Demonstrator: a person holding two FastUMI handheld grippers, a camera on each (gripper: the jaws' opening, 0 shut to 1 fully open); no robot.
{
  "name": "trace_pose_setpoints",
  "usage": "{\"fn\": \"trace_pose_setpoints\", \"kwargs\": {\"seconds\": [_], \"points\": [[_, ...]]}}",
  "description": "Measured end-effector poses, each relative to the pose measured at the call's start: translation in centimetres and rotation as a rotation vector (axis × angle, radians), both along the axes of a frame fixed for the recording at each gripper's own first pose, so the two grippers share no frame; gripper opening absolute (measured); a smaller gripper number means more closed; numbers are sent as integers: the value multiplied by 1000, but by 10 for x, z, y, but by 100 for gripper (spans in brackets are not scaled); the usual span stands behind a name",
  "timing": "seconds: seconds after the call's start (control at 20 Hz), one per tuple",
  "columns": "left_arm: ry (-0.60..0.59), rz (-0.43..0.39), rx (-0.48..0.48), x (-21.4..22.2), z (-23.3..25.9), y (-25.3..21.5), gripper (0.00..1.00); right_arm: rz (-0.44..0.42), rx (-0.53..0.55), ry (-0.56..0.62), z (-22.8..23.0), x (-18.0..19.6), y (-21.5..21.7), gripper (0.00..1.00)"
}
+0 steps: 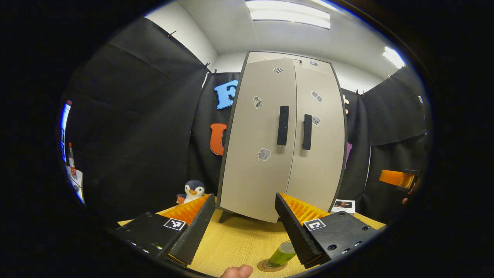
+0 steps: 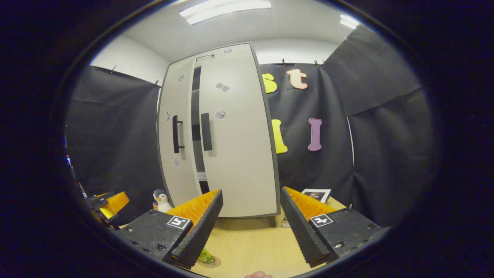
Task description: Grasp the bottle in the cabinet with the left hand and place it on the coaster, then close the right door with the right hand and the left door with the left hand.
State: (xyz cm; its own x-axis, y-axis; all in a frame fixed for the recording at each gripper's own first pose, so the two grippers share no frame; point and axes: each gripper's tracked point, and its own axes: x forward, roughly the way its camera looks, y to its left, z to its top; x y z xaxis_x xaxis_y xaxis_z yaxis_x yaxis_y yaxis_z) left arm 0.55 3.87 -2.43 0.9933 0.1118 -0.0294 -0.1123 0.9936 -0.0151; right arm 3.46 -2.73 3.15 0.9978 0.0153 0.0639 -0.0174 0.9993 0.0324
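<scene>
Two tall pale-grey doors front the upright cabinet (image 1: pixel 281 139) at the back of the light wooden table (image 1: pixel 239 239). In the right gripper view its right door (image 2: pixel 239 139) looks closed, while the left door (image 2: pixel 174 135) stands slightly ajar, a dark gap between them; closing it appears to be the remaining step. The left gripper (image 1: pixel 245 227) hangs in front, fingers spread apart and empty, likely lined up to push that door. The right gripper (image 2: pixel 251 227) is likewise parted and empty. A green bottle (image 1: pixel 282 254) already stands on the round cork coaster (image 1: pixel 266 266), near the table's front edge. A small plush penguin (image 1: pixel 192 191) sits beside the cabinet's left foot, clear of the door.
</scene>
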Motion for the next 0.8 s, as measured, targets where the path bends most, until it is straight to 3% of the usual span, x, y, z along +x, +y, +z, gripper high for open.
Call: {"fn": "trace_pose_setpoints", "kwargs": {"seconds": [0.1, 0.15, 0.2, 0.3, 0.35, 0.45, 0.5, 0.6, 0.65, 0.7, 0.8], "points": [[-4, -7, -5, 0, 2, -2, 100, -4, -3, 1, 0, -2, -1, 98], [-6, -8, -1, -1, 3, -3, 95, -6, -3, 0, 0, -2, -2, 98], [-7, -10, 5, -1, 3, -3, 100, -10, -3, 2, 0, -3, -2, 98], [-7, -14, 15, -2, 3, -5, 100, -15, -2, 7, -1, -3, -4, 98], [-7, -18, 18, -2, 2, -7, 95, -16, -1, 8, -1, -4, -4, 98], [-9, -24, 22, -2, 3, -9, 95, -18, 1, 12, -2, -5, -4, 98], [-8, -26, 21, -3, 2, -10, 100, -16, 1, 12, -2, -6, -4, 98], [-4, -30, 17, -3, 2, -11, 95, -17, 0, 10, -1, -7, -4, 98], [-4, -32, 15, -3, 2, -12, 99, -20, -2, 10, -2, -7, -5, 98], [-5, -32, 14, -3, 3, -12, 95, -22, -3, 12, -2, -7, -5, 98], [-5, -33, 15, -3, 2, -13, 99, -26, -4, 17, -4, -7, -6, 98]]}}
